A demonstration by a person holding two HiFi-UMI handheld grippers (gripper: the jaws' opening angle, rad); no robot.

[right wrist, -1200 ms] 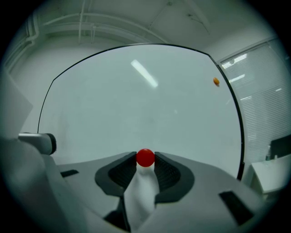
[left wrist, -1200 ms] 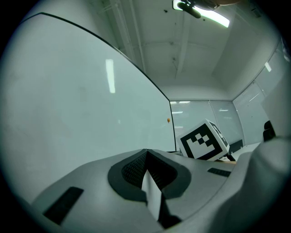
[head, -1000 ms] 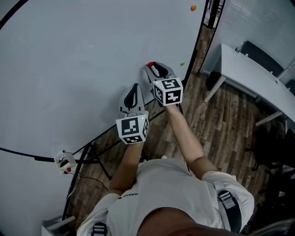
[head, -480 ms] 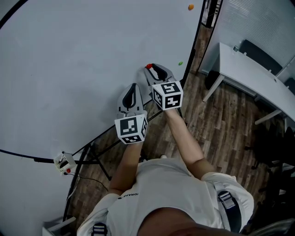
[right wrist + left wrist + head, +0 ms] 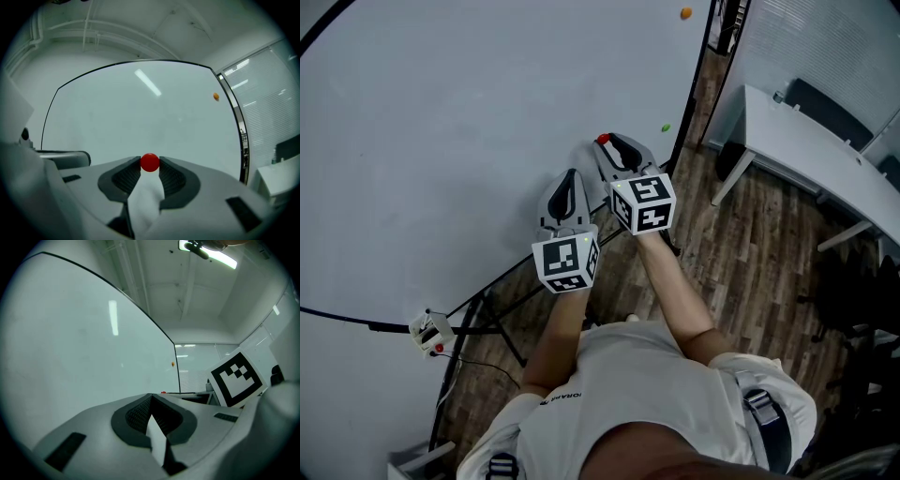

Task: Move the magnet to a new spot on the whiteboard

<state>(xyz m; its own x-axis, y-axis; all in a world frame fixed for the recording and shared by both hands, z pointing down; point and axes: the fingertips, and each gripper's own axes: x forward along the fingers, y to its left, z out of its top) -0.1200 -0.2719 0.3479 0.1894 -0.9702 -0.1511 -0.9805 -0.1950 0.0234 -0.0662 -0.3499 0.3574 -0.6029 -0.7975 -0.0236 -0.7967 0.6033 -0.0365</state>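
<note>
A large white whiteboard (image 5: 469, 141) fills the left side of the room, above a brown wood-plank floor (image 5: 750, 262), with a pale grey worktop (image 5: 806, 141) standing well apart to the right. The small round red magnet (image 5: 150, 162) sits pinched between the tips of the right gripper (image 5: 605, 142), whose jaws are clamped on it close to the board's lower right part. It is a ball, so no long axis shows. The left gripper (image 5: 151, 398) is just beside it, jaws closed together with nothing between them. The head view alone shows a tiny green magnet (image 5: 666, 127) on the board. All three views show a small orange magnet (image 5: 685, 13) higher up.
</note>
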